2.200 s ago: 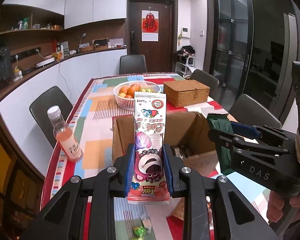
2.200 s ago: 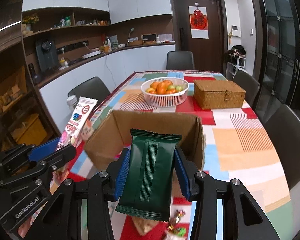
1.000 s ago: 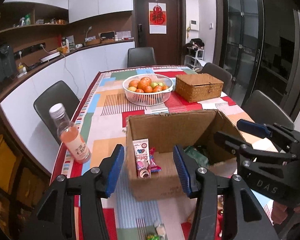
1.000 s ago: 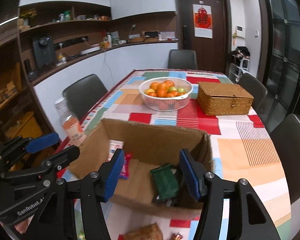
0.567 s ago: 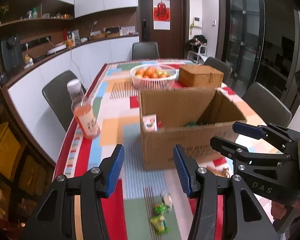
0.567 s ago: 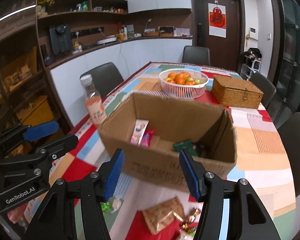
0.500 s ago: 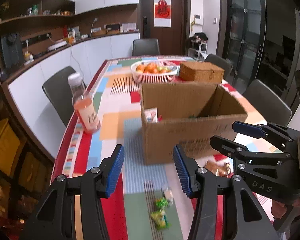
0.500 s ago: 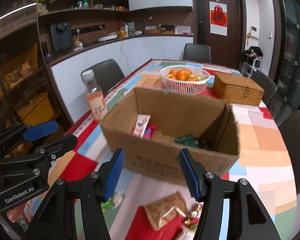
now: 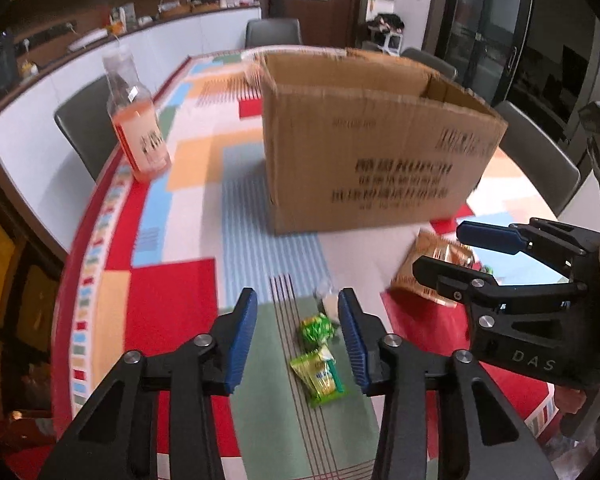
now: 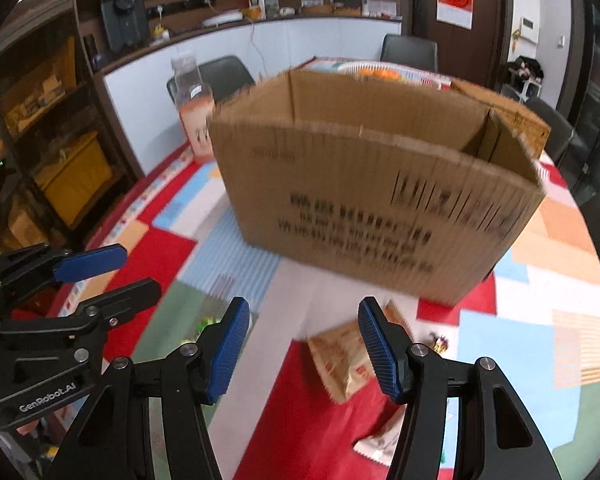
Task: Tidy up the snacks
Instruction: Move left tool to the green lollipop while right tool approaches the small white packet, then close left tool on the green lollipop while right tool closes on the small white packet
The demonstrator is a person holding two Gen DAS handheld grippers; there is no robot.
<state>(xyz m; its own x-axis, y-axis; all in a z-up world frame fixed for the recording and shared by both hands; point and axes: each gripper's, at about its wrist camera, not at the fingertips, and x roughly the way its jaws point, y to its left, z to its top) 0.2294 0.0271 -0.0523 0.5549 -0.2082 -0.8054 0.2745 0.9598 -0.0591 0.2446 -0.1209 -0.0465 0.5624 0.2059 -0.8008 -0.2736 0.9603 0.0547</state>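
1. Green candy packets [image 9: 318, 362] on counter [image 9: 168, 320], near side of cardboard box [image 9: 364, 152].
2. My left jaws [image 9: 298, 338] spread wide, empty, framing those packets.
3. Orange snack bag [image 10: 340, 360] near box front; right jaws [image 10: 300, 344] wide, empty.
4. Bottle [image 9: 138, 128] left of box.

Both the left gripper [image 9: 298, 336] and right gripper [image 10: 304, 346] are black, silver-screwed, with ribbed blue pads and seemingly white lettering.

- The brown cardboard box [image 10: 376, 200] hides its contents behind its near wall; its print is blurred.
- The white fruit basket [image 10: 384, 70] shows only its rim.
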